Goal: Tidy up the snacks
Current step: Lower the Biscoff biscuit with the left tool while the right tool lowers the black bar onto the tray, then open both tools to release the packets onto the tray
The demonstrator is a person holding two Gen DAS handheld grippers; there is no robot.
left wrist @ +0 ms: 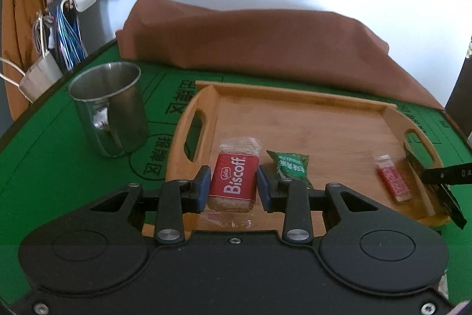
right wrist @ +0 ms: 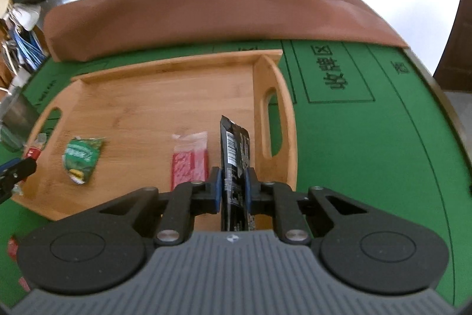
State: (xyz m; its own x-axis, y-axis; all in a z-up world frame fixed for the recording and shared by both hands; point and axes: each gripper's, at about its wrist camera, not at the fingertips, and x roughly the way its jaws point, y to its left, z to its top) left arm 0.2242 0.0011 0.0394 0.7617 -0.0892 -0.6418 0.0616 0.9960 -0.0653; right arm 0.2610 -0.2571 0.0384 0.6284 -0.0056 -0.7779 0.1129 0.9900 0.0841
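Observation:
My left gripper (left wrist: 234, 183) is shut on a red Biscoff packet (left wrist: 234, 180) over the near left part of the wooden tray (left wrist: 309, 114). A green snack packet (left wrist: 290, 166) lies just right of it, and a small red packet (left wrist: 393, 182) lies near the tray's right handle. My right gripper (right wrist: 233, 188) is shut on a black snack packet (right wrist: 234, 155), held on edge over the tray (right wrist: 153, 96) by its right handle. The green packet (right wrist: 81, 157) and red packet (right wrist: 190, 161) show in the right wrist view too.
A steel mug (left wrist: 110, 108) stands on the green mat (left wrist: 44, 155) left of the tray. A brown cloth (left wrist: 250, 43) lies behind the tray. Cables and bags hang at the far left. The mat (right wrist: 368, 152) extends right of the tray.

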